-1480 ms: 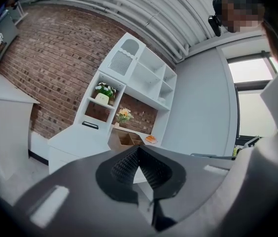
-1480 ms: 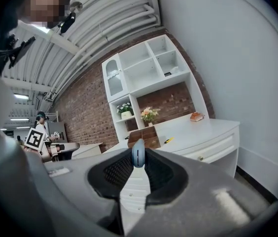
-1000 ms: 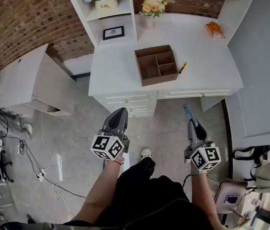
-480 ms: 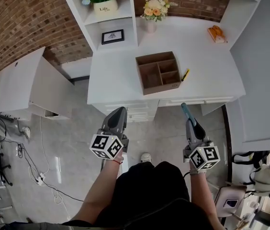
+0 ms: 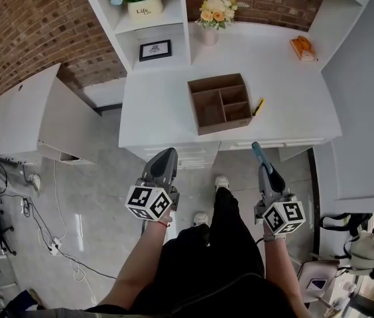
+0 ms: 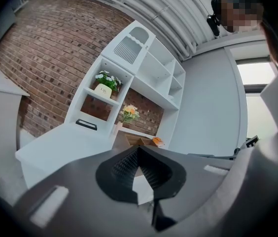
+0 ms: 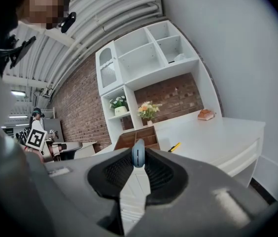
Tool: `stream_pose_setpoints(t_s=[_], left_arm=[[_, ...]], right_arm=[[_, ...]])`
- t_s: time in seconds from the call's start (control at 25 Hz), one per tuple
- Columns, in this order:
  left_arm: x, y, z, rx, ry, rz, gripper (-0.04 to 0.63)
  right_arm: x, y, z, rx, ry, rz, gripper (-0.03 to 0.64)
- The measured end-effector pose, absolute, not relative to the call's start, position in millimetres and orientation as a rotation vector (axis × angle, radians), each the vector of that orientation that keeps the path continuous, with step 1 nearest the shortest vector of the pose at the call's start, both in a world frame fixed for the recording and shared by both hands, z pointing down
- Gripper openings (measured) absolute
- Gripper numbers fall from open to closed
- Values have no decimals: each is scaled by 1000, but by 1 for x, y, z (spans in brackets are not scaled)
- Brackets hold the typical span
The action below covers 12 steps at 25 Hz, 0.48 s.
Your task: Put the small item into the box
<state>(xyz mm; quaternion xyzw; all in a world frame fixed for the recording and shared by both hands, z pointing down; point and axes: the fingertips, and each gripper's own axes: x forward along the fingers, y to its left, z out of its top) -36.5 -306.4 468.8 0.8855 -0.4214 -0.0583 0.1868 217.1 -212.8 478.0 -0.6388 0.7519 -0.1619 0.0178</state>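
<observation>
The right hand-held gripper (image 5: 264,169) is clamped on a small blue item (image 5: 257,152), which sticks out past its tips (image 7: 138,155). The left hand-held gripper (image 5: 168,155) has its 2 jaws pressed together with nothing between them (image 6: 138,151). Both hang over the floor (image 5: 107,197), short of the desk's (image 5: 164,105) front edge. The box (image 5: 215,79), brown with 3 open compartments, sits near that front edge, right of the desk's middle. A yellow pen (image 5: 258,106) lies just beside the box's right wall. A broad stretch of white top runs from the box to the desk's left edge.
</observation>
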Motion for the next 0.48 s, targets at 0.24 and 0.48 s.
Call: stream_pose_setpoints(t_s=[0.24, 0.48], left_arm=[[-35, -334, 462, 2489, -1230, -181, 2], [-27, -361, 460, 2478, -1256, -182, 2]], right_arm=[[214, -253, 470, -1920, 2404, -469, 64], [218, -286, 471, -1886, 2451, -482, 63]])
